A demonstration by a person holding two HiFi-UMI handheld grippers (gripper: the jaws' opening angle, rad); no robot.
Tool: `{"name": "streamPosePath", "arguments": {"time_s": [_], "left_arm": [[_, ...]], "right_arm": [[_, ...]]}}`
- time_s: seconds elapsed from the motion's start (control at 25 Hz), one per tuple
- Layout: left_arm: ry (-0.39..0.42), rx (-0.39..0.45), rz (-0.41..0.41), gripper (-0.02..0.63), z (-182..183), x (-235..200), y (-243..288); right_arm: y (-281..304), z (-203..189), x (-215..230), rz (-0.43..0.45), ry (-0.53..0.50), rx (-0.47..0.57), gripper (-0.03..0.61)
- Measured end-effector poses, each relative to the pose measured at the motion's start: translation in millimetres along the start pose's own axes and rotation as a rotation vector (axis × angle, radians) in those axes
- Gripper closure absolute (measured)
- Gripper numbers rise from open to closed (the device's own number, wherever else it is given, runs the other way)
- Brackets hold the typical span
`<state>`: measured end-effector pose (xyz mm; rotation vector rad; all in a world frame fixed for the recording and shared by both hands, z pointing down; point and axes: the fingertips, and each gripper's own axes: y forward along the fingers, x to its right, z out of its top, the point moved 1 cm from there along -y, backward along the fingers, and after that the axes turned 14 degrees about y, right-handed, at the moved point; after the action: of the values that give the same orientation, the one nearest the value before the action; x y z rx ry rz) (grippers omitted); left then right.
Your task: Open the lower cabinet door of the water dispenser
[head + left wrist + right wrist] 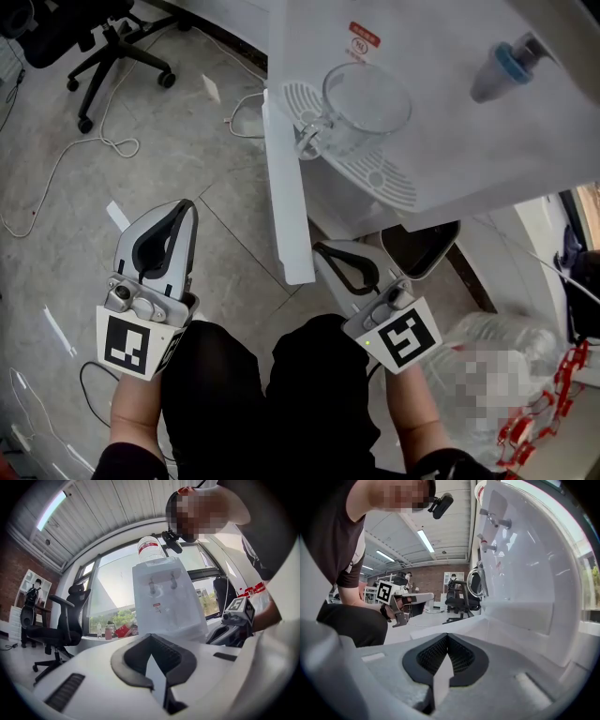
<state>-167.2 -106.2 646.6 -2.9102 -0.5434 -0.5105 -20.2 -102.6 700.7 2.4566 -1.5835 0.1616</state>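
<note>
The white water dispenser (469, 141) stands at the upper right. Its lower cabinet door (287, 187) is swung out and shows edge-on toward me. The dark cabinet opening (422, 246) lies behind it. My right gripper (322, 247) is shut and empty, its tip just right of the door's free edge, on the door's inner side. In the right gripper view the right gripper (447, 635) points along the white dispenser front (525, 573). My left gripper (187, 206) is shut on nothing and hangs over the floor left of the door. In its own view the left gripper (150, 635) faces the dispenser (168, 606).
A clear glass cup (367, 101) sits on the drip tray (394, 178). An office chair (103, 42) and a loose cable (84, 150) lie on the floor at the left. Plastic bottles (506, 342) and red items (553, 403) are at the right.
</note>
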Motion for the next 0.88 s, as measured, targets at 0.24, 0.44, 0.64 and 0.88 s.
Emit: {"name": "streamPosePath", "arguments": {"time_s": [0.24, 0.44, 0.64, 0.88], "left_arm": [[0.019, 0.028, 0.013, 0.607, 6.4, -3.1, -1.0], [0.022, 0.028, 0.029, 0.607, 6.6, -7.9, -7.0], [0.023, 0.017, 0.044, 0.607, 4.7, -14.2, -14.6], [-0.013, -0.003, 0.066, 0.607, -2.3, -19.1, -23.1]], "right_arm": [[17.7, 2.9, -10.1, 0.029, -0.014, -0.003, 0.574], [32.2, 5.7, -13.0, 0.02, -0.035, -0.003, 0.574], [49.1, 7.9, -20.5, 0.074, -0.059, -0.013, 0.574], [59.1, -18.5, -27.0, 0.118, -0.193, -0.22, 0.574]]}}
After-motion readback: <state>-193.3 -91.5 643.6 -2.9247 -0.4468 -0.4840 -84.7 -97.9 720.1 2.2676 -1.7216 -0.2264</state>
